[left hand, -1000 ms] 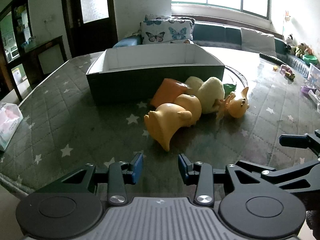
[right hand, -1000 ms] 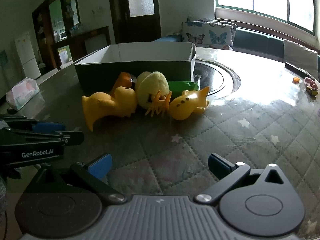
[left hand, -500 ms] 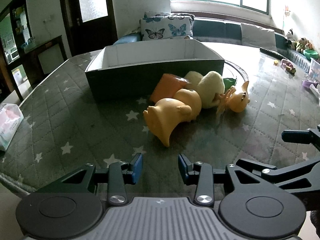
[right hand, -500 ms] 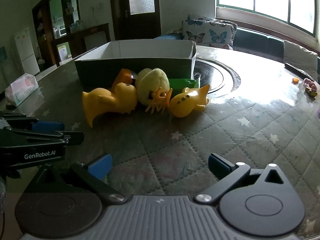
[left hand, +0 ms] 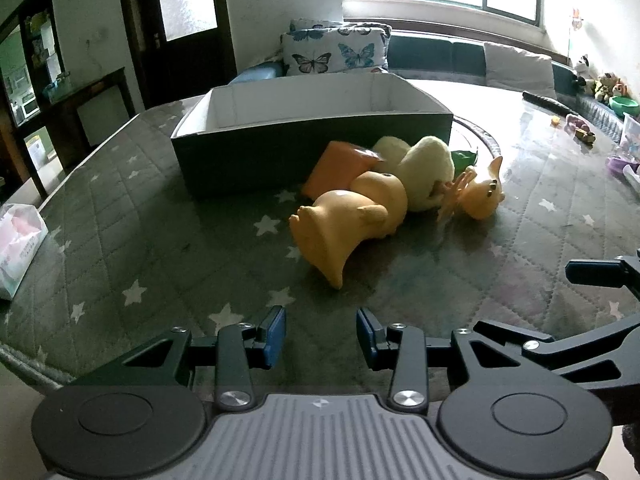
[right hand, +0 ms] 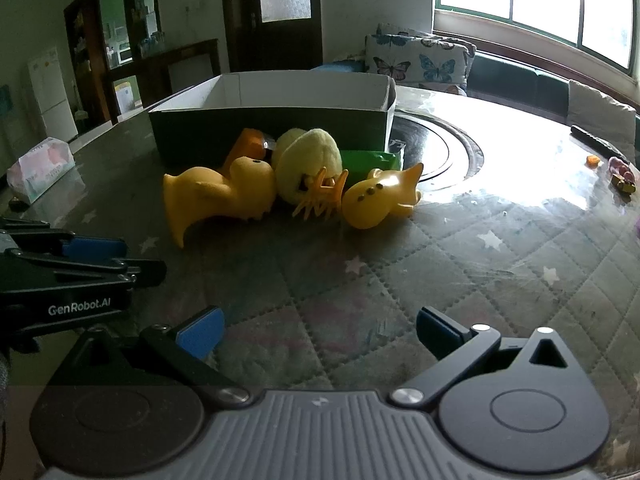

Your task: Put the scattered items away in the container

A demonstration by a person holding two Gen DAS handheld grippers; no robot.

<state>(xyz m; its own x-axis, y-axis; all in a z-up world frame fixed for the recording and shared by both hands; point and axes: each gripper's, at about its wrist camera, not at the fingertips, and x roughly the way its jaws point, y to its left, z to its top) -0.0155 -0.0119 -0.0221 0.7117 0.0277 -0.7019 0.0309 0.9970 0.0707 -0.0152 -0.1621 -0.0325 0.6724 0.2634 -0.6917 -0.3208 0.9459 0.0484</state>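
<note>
Left gripper: jaws set fairly narrow and holding nothing, hanging over the near edge of the table, aimed at the pile of toys.
Right gripper: jaws spread wide and holding nothing, just beside the left one, over the quilted cloth.
Table cloth: grey, quilted, dotted with white stars, under a clear glossy cover.
Rubber duck: nearest toy, lying on its side, tail toward the grippers.
Yellow toy: smaller, with pointed ears, on the right of the pile, touching the plush chick's orange feet.
Plush chick: pale yellow, in the middle of the pile, between the duck and the smaller toy.
Orange block: behind the duck, leaning by the box wall.
Green item: mostly hidden behind the chick, against the box.
Box: dark outside, white inside, open top, directly behind the toys; its floor is hidden.
Tissue pack: at the far left table edge, well apart from the toys.
</note>
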